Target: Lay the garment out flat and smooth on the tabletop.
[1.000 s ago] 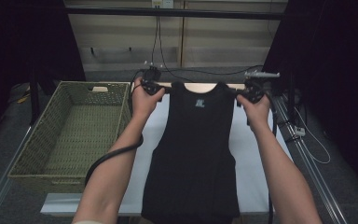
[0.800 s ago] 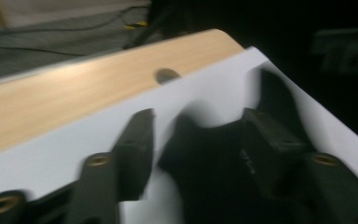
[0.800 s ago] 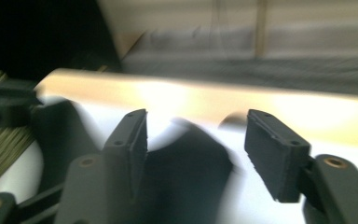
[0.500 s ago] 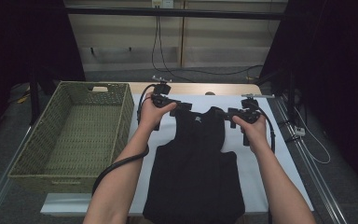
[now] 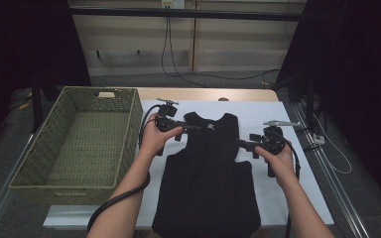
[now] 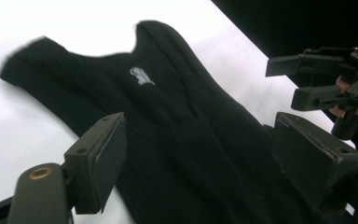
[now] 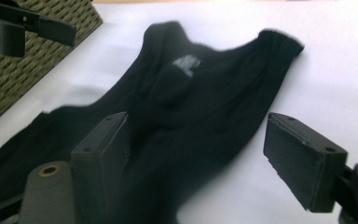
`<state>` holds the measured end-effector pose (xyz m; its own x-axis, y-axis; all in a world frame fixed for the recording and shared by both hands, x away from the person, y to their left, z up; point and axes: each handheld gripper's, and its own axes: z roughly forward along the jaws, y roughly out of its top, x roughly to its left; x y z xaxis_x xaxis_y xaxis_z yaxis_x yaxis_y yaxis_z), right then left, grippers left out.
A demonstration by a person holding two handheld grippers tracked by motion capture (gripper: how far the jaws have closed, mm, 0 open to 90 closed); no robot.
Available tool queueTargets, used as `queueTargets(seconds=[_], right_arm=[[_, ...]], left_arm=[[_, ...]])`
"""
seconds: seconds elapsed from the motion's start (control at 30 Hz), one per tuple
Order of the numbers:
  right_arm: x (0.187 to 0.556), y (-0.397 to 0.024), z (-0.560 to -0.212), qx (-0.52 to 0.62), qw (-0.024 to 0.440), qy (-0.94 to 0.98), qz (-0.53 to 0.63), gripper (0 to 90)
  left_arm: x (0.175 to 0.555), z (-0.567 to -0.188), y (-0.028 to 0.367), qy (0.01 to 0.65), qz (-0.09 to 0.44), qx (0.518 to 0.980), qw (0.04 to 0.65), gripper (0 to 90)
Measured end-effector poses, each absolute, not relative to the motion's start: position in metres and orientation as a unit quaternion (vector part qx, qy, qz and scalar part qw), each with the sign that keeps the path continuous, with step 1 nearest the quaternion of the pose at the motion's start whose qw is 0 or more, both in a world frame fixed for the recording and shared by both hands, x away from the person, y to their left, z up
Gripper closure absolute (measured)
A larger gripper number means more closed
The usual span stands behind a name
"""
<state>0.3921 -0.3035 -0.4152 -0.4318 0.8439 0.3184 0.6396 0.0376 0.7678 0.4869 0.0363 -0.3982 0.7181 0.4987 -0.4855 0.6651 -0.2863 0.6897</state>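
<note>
White surface (image 5: 287,148) under my rig, wicker basket (image 5: 79,144) at its left, black tank top (image 5: 208,183) lying flat mid-surface, left tool (image 5: 191,128) and right tool (image 5: 242,144) above its shoulders, jaws just opened wide, gripping nothing

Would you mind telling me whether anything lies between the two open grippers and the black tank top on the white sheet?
Nothing visible does. The black tank top lies flat on the white sheet, with the left gripper and right gripper open just above its armholes, bare fabric between their jaws. The wicker basket stands off to the left.
</note>
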Motion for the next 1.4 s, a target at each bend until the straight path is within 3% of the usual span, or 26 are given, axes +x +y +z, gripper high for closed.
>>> queueTargets(seconds=[0.47,0.7,0.87,0.93,1.17,1.27,1.4], right_arm=[[0.345,-0.305,-0.444,0.523,0.114,0.723,0.437,17.0],[0.334,-0.305,-0.449,0.533,0.128,0.726,0.416,23.1],[0.326,-0.309,-0.447,0.547,0.148,0.719,0.403,35.4],[0.323,-0.309,-0.448,0.55,0.148,0.718,0.4,44.8],[0.32,-0.304,-0.457,0.555,0.169,0.725,0.371,54.4],[0.32,-0.298,-0.458,0.545,0.174,0.731,0.37,62.8],[0.321,-0.293,-0.459,0.539,0.188,0.737,0.362,80.8]], left_arm=[[0.449,-0.416,0.044,0.351,-0.085,0.81,0.462,12.1],[0.438,-0.425,0.051,0.355,-0.074,0.817,0.449,11.0],[0.437,-0.427,0.053,0.355,-0.066,0.819,0.446,10.7],[0.436,-0.427,0.053,0.355,-0.066,0.818,0.448,10.7],[0.431,-0.429,0.056,0.353,-0.062,0.822,0.443,10.5],[0.43,-0.429,0.056,0.352,-0.06,0.821,0.444,10.4],[0.428,-0.429,0.055,0.351,-0.058,0.821,0.446,10.0]])
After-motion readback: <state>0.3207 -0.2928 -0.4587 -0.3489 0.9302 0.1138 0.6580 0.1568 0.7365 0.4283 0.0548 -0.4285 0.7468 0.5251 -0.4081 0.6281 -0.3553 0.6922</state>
